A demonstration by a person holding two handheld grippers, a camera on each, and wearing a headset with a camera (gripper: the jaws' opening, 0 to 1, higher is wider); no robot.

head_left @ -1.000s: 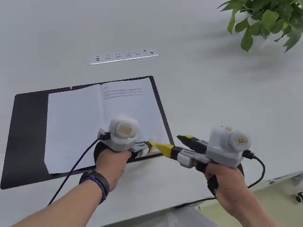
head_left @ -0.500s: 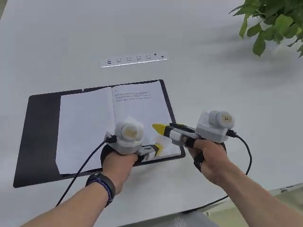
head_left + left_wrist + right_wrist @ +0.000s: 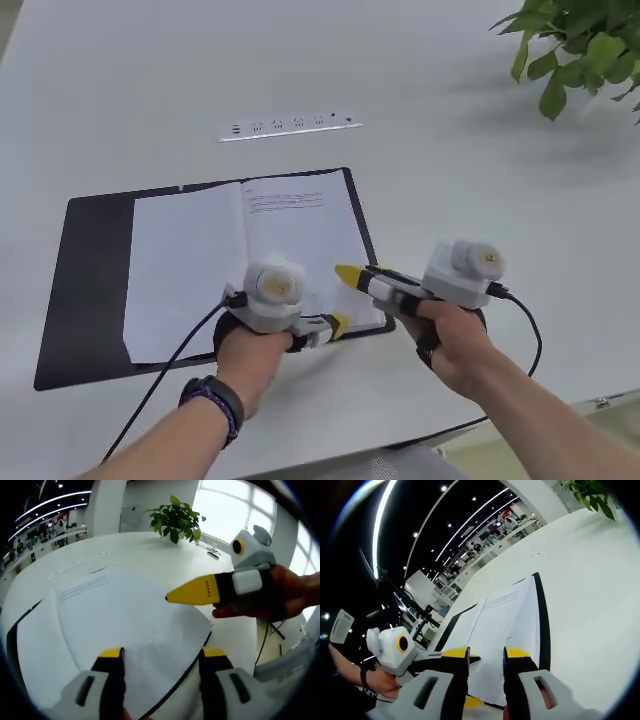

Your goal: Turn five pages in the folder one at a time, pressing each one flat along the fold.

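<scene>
Left tongs (image 3: 335, 325): jaws wide apart, low at the folder's near right corner; in the left gripper view (image 3: 162, 655) the white sheet and the dark cover edge lie in the gap between the yellow tips.
Right tongs (image 3: 350, 275): jaws a narrow gap apart, pointing left over the lower part of the right-hand page; in the right gripper view (image 3: 486, 655) paper shows through that gap.
Tongs, relation: the right tongs lie just beyond the left tongs, tips near each other but apart.
Folder (image 3: 90, 290): black, lying open and flat on the tabletop (image 3: 450, 150), in front of the person.
Pages: left-hand page (image 3: 180, 270) blank; right-hand page (image 3: 300, 235) with a few printed lines at its far end; both lie flat.
Hands: left hand (image 3: 250, 355) with a dark wristband (image 3: 212, 395); right hand (image 3: 455, 335) off the folder's right edge.
Background: a power strip (image 3: 290, 125) beyond the folder; a green plant (image 3: 580, 45) at the far right.
</scene>
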